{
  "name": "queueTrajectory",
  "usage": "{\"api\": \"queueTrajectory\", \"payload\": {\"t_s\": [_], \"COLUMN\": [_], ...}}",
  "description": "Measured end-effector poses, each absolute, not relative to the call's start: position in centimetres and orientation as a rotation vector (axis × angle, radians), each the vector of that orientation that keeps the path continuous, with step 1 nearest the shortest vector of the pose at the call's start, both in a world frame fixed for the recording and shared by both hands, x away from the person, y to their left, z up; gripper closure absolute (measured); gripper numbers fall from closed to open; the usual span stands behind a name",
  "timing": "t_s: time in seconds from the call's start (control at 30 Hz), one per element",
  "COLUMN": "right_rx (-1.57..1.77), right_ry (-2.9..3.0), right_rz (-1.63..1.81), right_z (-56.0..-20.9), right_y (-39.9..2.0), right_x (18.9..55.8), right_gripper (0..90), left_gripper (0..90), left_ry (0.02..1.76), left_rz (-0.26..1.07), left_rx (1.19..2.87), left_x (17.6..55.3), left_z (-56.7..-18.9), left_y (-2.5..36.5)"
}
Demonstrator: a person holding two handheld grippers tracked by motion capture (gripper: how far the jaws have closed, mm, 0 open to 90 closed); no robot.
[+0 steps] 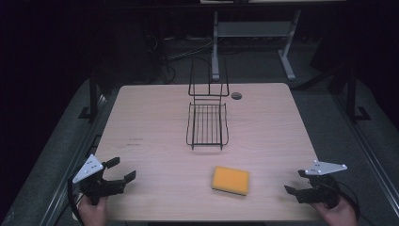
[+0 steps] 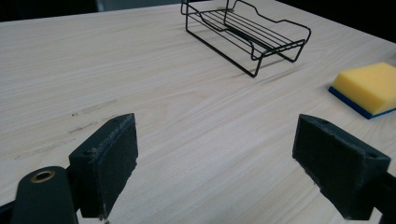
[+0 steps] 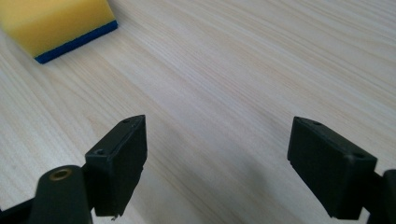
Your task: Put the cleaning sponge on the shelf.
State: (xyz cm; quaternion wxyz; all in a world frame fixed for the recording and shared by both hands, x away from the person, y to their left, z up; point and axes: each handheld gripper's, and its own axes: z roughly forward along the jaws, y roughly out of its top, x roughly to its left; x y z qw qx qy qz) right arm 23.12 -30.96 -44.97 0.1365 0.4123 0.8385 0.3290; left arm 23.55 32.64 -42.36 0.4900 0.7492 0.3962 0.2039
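Observation:
A yellow sponge point(image 1: 230, 180) with a blue underside lies flat on the wooden table, front of centre; it also shows at the right in the left gripper view point(image 2: 369, 87) and at the top left in the right gripper view point(image 3: 53, 23). A black wire rack point(image 1: 207, 123) stands mid-table, its tall back frame on the far side, seen again in the left gripper view point(image 2: 247, 32). My left gripper point(image 1: 123, 170) rests open near the front left corner, nothing between its jaws. My right gripper point(image 1: 295, 181) is open at the front right, also empty, to the right of the sponge.
A round grommet hole point(image 1: 236, 95) sits in the table point(image 1: 155, 108) near its far edge, right of the rack. Faint pencil-like marks point(image 1: 135, 141) lie left of the rack. Beyond the table are a dark floor, cables and a white desk frame point(image 1: 254, 33).

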Motion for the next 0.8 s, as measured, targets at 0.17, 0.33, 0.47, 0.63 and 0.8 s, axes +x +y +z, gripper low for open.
{"api": "queueTrajectory", "payload": {"t_s": [0.17, 0.33, 0.47, 0.63, 0.8], "right_rx": [1.155, 1.126, 1.097, 1.054, 1.040], "right_ry": [2.452, 2.472, 2.496, 2.511, 2.539], "right_rz": [0.934, 0.945, 0.944, 0.955, 0.953], "right_z": [-45.1, -45.0, -44.8, -44.4, -44.5], "right_y": [-30.4, -30.0, -29.5, -28.8, -28.1], "right_x": [23.6, 23.6, 23.5, 23.4, 23.6], "right_gripper": [19.4, 19.3, 19.2, 19.0, 18.7], "left_gripper": [13.4, 13.4, 13.4, 13.4, 13.4], "left_ry": [0.959, 0.965, 0.966, 0.966, 0.962], "left_rz": [0.492, 0.496, 0.499, 0.495, 0.495], "left_rx": [1.824, 1.821, 1.819, 1.816, 1.820], "left_x": [23.6, 23.5, 23.4, 23.4, 23.4], "left_z": [-42.3, -42.4, -42.4, -42.3, -42.4], "left_y": [32.5, 32.6, 32.8, 32.7, 32.6]}}
